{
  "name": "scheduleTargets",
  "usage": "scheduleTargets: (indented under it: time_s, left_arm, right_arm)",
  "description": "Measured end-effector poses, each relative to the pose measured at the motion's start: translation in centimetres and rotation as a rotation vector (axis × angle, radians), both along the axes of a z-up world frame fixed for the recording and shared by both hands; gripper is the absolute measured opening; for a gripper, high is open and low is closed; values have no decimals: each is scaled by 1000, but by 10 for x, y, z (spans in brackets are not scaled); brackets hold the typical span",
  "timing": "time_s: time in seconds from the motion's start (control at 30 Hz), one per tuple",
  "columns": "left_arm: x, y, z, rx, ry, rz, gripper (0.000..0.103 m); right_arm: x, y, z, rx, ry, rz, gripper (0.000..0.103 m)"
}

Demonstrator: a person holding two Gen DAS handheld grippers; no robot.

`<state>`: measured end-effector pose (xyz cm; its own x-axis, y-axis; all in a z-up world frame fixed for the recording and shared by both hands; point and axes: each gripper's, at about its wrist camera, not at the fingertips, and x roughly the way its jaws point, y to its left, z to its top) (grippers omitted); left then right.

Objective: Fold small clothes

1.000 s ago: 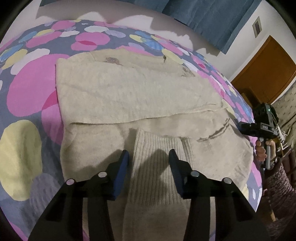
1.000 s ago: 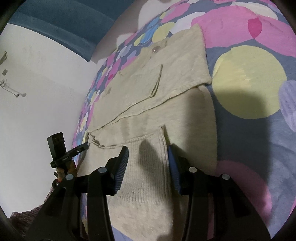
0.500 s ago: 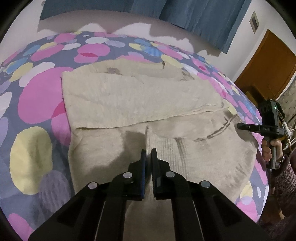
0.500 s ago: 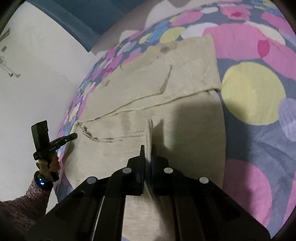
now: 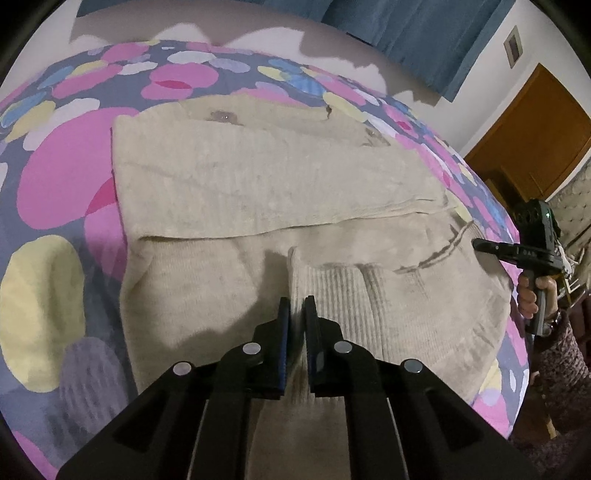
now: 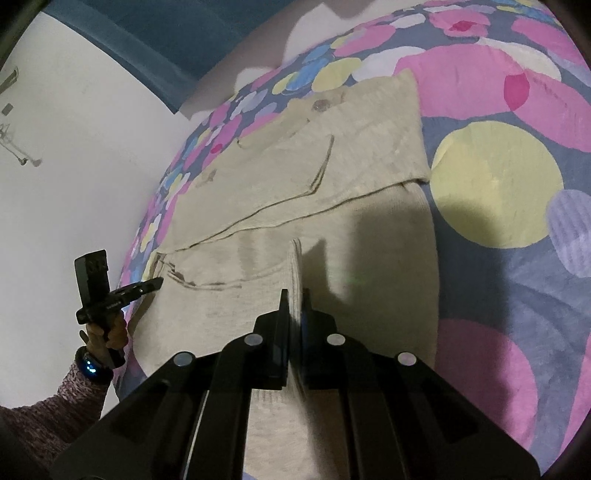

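A beige knitted cardigan (image 5: 258, 177) lies spread on the bed, its far part folded over in a flat band. It also shows in the right wrist view (image 6: 332, 192). My left gripper (image 5: 296, 308) is shut on the ribbed hem (image 5: 332, 291) at one near corner and holds it raised. My right gripper (image 6: 293, 301) is shut on the ribbed hem (image 6: 294, 266) at the other near corner, also raised. Each gripper shows in the other's view, the right one (image 5: 517, 253) at the right edge, the left one (image 6: 122, 291) at the left.
The bed cover (image 5: 55, 177) is grey with pink, yellow and blue circles. A blue curtain (image 5: 424, 29) hangs behind the bed. A brown wooden door (image 5: 535, 140) stands at the right. A white wall (image 6: 74, 147) runs along the bed's other side.
Both grippers went from open around the hem to shut on it. Both have since lifted and drawn back a little with the hem pinched.
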<state>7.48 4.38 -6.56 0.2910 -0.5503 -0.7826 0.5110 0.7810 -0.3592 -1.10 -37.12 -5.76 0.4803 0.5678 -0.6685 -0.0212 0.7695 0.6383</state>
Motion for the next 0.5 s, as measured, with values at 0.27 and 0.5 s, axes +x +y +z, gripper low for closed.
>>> scheduleTargets:
  time_s: [0.27,0.5]
  left_arm:
    - [-6,-4,3,46,-52,2,5]
    - [-17,6,39,16,-155,45,5]
  right_arm:
    - [9,-6,-13,54,43,-13,10]
    - [5,-7,16,19,-25,-12,4]
